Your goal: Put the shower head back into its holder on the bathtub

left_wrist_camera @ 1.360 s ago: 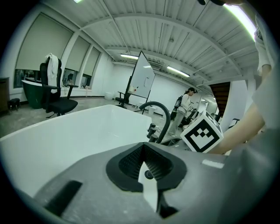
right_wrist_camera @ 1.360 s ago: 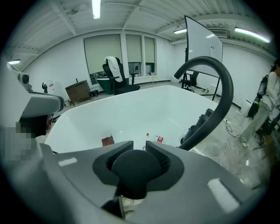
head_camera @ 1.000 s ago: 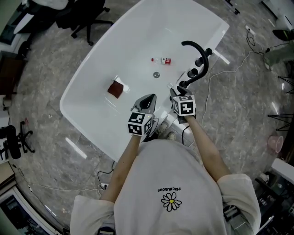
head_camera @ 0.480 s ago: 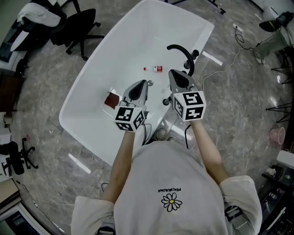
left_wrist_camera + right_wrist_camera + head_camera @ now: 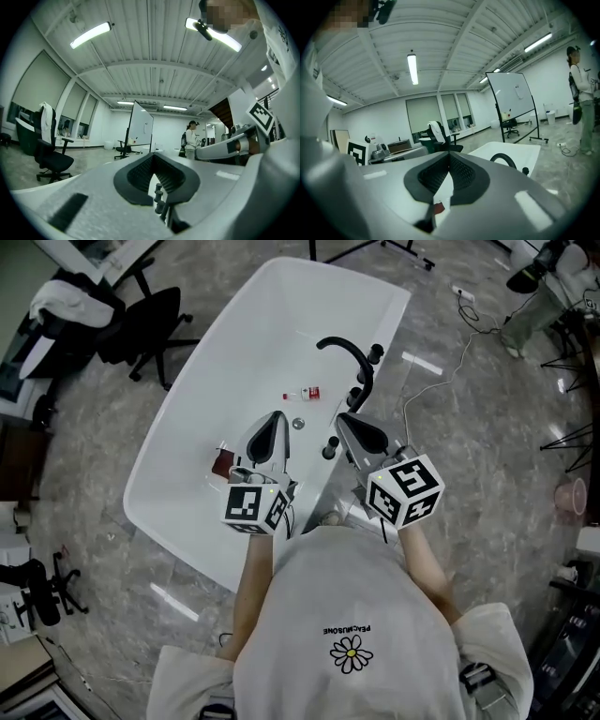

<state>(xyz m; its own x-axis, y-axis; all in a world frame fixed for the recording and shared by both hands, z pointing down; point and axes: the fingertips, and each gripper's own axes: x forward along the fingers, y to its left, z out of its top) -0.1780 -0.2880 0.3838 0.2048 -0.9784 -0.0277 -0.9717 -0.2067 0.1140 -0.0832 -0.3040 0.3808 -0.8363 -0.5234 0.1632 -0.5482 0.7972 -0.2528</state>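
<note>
A white bathtub lies below me, with a curved black faucet and black knobs on its right rim. One more black fitting stands on that rim nearer me; I cannot tell if it is the shower head. Both grippers are raised high above the tub and point level. My left gripper is shut with nothing in it. My right gripper is likewise shut and empty, above the rim near the fitting. The right gripper view shows the faucet beyond the jaws.
In the tub lie a small red-and-white bottle, a dark red object and the drain. Cables run over the stone floor on the right. Office chairs stand at the far left. A whiteboard and a person are farther off.
Both grippers have risen from the tub's rim toward my head and look larger now. The right gripper has left the fittings beside the faucet.
</note>
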